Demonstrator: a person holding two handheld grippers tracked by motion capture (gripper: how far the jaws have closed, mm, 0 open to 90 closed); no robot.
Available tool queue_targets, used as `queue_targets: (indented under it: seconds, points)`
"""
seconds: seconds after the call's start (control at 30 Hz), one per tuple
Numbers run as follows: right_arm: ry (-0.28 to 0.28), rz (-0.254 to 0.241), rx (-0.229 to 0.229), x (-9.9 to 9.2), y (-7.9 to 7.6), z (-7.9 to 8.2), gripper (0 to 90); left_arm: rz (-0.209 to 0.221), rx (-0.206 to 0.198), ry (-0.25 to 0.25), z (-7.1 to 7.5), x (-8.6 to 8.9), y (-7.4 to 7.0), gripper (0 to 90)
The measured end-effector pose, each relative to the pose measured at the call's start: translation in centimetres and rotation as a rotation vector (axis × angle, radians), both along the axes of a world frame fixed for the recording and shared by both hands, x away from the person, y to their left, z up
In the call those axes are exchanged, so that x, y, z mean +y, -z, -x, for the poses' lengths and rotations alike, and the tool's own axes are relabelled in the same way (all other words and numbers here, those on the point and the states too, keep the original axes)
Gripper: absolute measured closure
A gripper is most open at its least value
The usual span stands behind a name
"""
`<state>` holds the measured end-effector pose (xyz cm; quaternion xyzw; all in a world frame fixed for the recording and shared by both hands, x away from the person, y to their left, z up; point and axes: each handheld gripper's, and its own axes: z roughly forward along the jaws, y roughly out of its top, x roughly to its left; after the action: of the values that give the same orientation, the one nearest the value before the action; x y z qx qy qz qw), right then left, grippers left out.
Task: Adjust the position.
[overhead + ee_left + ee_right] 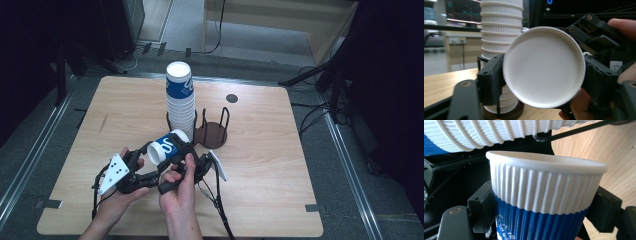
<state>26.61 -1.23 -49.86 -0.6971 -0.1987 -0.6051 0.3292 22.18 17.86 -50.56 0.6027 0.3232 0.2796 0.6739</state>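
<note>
Ribbed paper cup (166,145) sits clamped in the right gripper (176,152); the left gripper (145,161), jaws parted beside its rim, could crush it.

High view looks down on the table (260,165); both tongs views closely share the cup (544,66).

A ribbed paper cup (167,146), blue below a white band near its rolled rim, lies tipped on its side above the surface, mouth toward eight o'clock. It sits just at seven o'clock of the tall stack of like cups (180,97), which stands upright.
</note>
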Motion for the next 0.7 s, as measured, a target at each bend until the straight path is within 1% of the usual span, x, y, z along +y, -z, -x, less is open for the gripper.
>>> queue_targets:
  seconds: [0.03,0.07,0.13,0.17,0.2,0.27,0.3,0.33,0.4,0.47,0.5,0.53,0.57,0.7]
  points:
    - [0.008,0.001,-0.009,-0.1,0.0,-0.1,20.7,0.001,0.009,0.003,0.0,0.1,-0.1,12.8]
    - [0.011,-0.003,-0.011,-0.1,0.0,-0.1,20.7,0.012,0.017,0.002,0.1,0.2,-0.2,11.8]
    - [0.02,0.015,-0.022,-0.3,0.0,-0.2,20.9,0.035,0.031,0.001,0.0,0.4,-0.3,10.7]
    - [0.028,0.018,-0.031,-0.4,0.0,-0.3,21.0,0.036,0.035,-0.006,0.0,0.6,-0.4,10.5]
    - [0.032,0.03,-0.039,-0.4,-0.1,-0.3,21.0,0.036,0.037,-0.015,0.0,0.6,-0.4,10.3]
    - [0.048,0.06,-0.069,-0.6,-0.2,-0.4,21.2,0.02,0.037,-0.031,0.0,0.7,-0.4,8.3]
    - [0.063,0.061,-0.081,-0.6,-0.3,-0.4,21.3,0.014,0.038,-0.032,0.0,0.7,-0.4,8.0]
    - [0.065,0.075,-0.094,-0.7,-0.4,-0.4,21.3,0.009,0.041,-0.028,0.1,0.8,-0.4,8.0]
    - [0.08,0.089,-0.118,-1.0,-0.7,-0.3,21.3,0.006,0.057,-0.02,0.1,0.7,-0.4,8.0]
    - [0.105,0.12,-0.143,-1.3,-1.0,-0.3,21.3,0.01,0.069,-0.01,0.1,0.7,-0.4,8.0]
    - [0.114,0.14,-0.163,-1.4,-1.0,-0.3,21.3,0.01,0.073,-0.006,0.1,0.7,-0.4,8.0]
    - [0.118,0.156,-0.17,-1.5,-1.2,-0.2,21.3,0.01,0.076,-0.005,0.1,0.7,-0.4,8.0]
    - [0.13,0.183,-0.182,-1.7,-1.3,-0.2,21.3,0.011,0.078,-0.007,0.0,0.7,-0.4,8.0]
    - [0.144,0.241,-0.226,-2.1,-1.7,-0.2,21.3,0.023,0.089,-0.005,0.0,0.8,-0.4,8.0]
